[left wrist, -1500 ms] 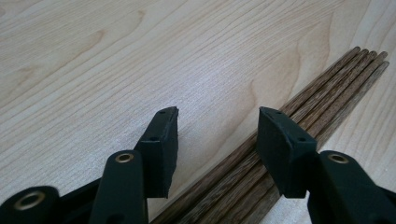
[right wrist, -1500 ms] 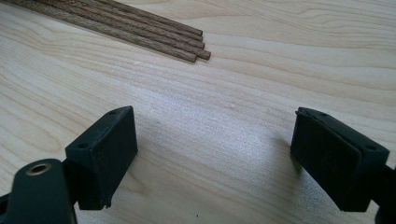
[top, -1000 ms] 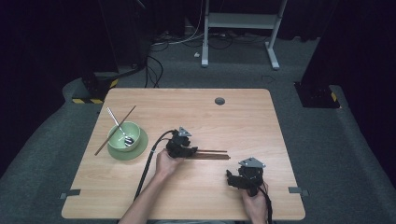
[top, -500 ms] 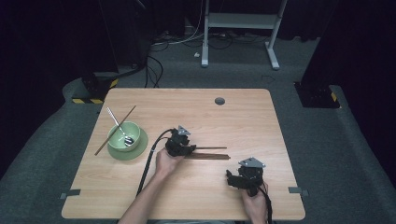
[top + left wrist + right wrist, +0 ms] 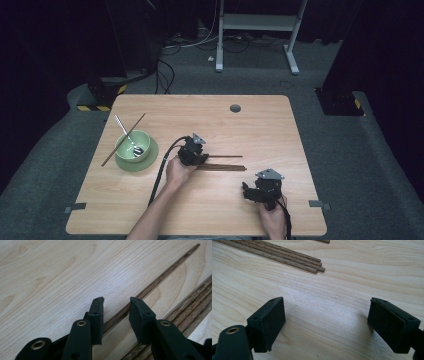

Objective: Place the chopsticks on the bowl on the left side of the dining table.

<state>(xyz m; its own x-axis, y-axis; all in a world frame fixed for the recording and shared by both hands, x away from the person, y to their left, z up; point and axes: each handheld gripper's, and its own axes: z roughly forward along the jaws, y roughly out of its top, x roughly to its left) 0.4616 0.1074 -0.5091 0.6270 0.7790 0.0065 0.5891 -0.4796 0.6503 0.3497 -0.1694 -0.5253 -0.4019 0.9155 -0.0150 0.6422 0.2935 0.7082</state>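
Left claw (image 5: pixel 200 156), held low at the table's middle on a forearm reaching in from the near edge, jaws narrowed and just been closing, pads not yet pressing. Right claw (image 5: pixel 252 192), near right, low, jaws spread wide.

Wooden table (image 5: pixel 150 210), grey carpet (image 5: pixel 360 165), white desk frame (image 5: pixel 260 22) behind, dark surroundings.

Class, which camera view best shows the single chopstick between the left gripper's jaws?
The left gripper view: the single chopstick runs close up between the left gripper jaws, which have just been closing and stand apart from it. The high view shows it small, beside the bundle. The right gripper view catches just its tip.
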